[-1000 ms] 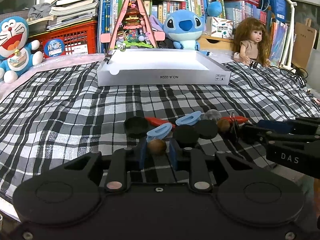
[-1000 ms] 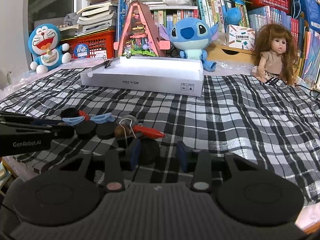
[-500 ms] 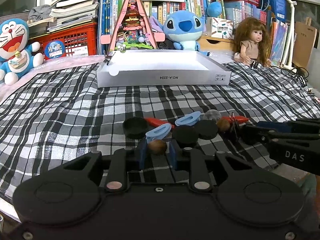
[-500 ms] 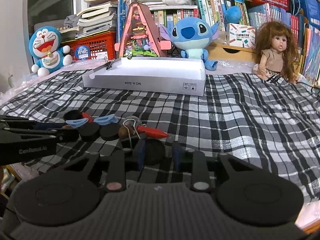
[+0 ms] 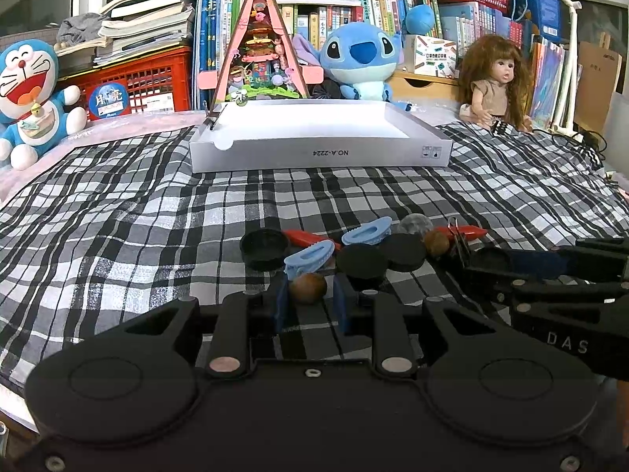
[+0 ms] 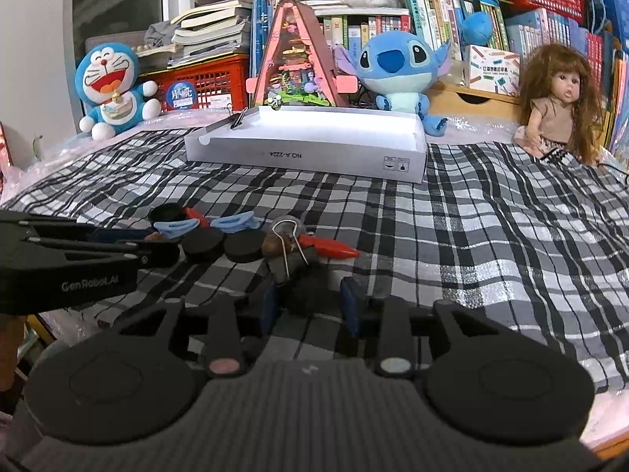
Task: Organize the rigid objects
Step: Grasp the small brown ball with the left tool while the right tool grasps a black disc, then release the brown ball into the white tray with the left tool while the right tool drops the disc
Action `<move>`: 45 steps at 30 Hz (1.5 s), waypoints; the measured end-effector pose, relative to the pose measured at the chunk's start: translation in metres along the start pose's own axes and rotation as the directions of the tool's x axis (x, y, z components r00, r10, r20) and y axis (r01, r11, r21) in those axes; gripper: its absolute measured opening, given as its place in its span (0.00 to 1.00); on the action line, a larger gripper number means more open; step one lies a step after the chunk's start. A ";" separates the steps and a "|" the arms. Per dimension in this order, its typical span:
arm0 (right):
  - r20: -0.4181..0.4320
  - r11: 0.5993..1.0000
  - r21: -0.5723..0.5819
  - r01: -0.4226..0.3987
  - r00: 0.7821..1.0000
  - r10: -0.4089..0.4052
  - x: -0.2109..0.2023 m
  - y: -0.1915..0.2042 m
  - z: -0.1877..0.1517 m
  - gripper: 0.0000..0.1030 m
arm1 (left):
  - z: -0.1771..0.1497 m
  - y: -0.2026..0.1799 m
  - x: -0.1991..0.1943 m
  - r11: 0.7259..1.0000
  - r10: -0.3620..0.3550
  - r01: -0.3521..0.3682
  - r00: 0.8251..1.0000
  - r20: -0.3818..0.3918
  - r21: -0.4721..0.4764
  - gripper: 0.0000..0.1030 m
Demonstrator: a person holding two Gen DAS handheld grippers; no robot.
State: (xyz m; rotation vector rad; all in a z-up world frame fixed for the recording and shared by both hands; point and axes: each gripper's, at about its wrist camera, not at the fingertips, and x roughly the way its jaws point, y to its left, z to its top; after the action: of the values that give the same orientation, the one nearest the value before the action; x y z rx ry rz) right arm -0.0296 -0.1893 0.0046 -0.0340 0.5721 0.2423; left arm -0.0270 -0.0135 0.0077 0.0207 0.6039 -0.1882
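On the checkered cloth [image 5: 118, 212] just ahead of both cameras lies a loose row of small objects running left to right across my left wrist view: a black cap [image 5: 264, 244], two red pointed pieces [image 5: 468, 231] lying flat with their long axes across the frame, two light-blue clips [image 5: 308, 256] angled up to the right, two black discs [image 5: 363, 261], a grey ball [image 5: 414, 223] and a binder clip [image 6: 289, 263] with its wire handles standing up. My left claw [image 5: 310, 299] is clenched on a brown ball [image 5: 308, 288], the blue pads pressing it from both sides at the near edge of the row. My right claw [image 6: 310, 306] is opening, with a black disc [image 6: 310, 295] sitting between its pads, which look clear of it; the binder clip lies just in front of its left finger. Beyond, well apart from the row, a shallow white box [image 5: 318, 153] sits with its long side toward me, printed upside down "NO.A-2224". The other claw's body reads "DAS" in the left view and "GenRobot.AI" in the right. Behind the box stand a pink triangular toy house [image 5: 261, 51], a blue Stitch plush [image 5: 359, 59], a Doraemon plush [image 5: 29, 94], a long-haired doll [image 5: 495, 82], a red crate [image 5: 149, 82] and shelves of books [image 5: 464, 23].
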 end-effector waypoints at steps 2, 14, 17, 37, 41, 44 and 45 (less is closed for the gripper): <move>0.003 1.000 0.004 -0.009 1.000 0.009 -0.001 0.000 0.001 0.53 | 0.000 0.001 -0.001 1.000 0.000 0.000 1.000 0.002 -0.003 0.23; 0.014 0.999 -0.013 0.044 0.999 -0.044 -0.001 -0.001 -0.002 0.65 | 0.000 -0.004 0.000 0.999 -0.038 0.038 0.999 0.003 0.017 0.27; 0.018 0.998 -0.024 0.055 0.998 -0.054 -0.001 -0.001 -0.003 0.66 | -0.002 -0.003 0.001 0.999 -0.042 0.042 0.999 0.010 0.004 0.25; 0.017 0.998 0.057 0.004 1.000 -0.005 -0.013 -0.011 0.026 0.36 | 0.039 0.005 -0.013 0.997 -0.076 0.078 0.995 0.065 -0.026 0.17; 0.021 0.996 0.084 -0.009 1.000 0.008 -0.007 -0.021 0.048 0.36 | 0.073 0.016 -0.001 0.993 -0.106 0.110 0.992 0.069 -0.050 0.17; 0.004 0.994 0.104 -0.019 1.000 0.019 0.006 -0.032 0.072 0.36 | 0.103 0.024 0.015 0.990 -0.126 0.129 0.991 0.050 -0.061 0.17; -0.007 0.993 0.112 -0.025 1.000 0.026 0.011 -0.036 0.082 0.36 | 0.112 0.025 0.022 0.990 -0.128 0.131 0.991 0.040 -0.059 0.17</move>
State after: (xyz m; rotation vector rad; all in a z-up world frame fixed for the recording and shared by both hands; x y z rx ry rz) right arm 0.0317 -0.2134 0.0666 0.0811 0.5939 0.2342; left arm 0.0587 -0.0011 0.0868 -0.0818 0.5755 -0.2953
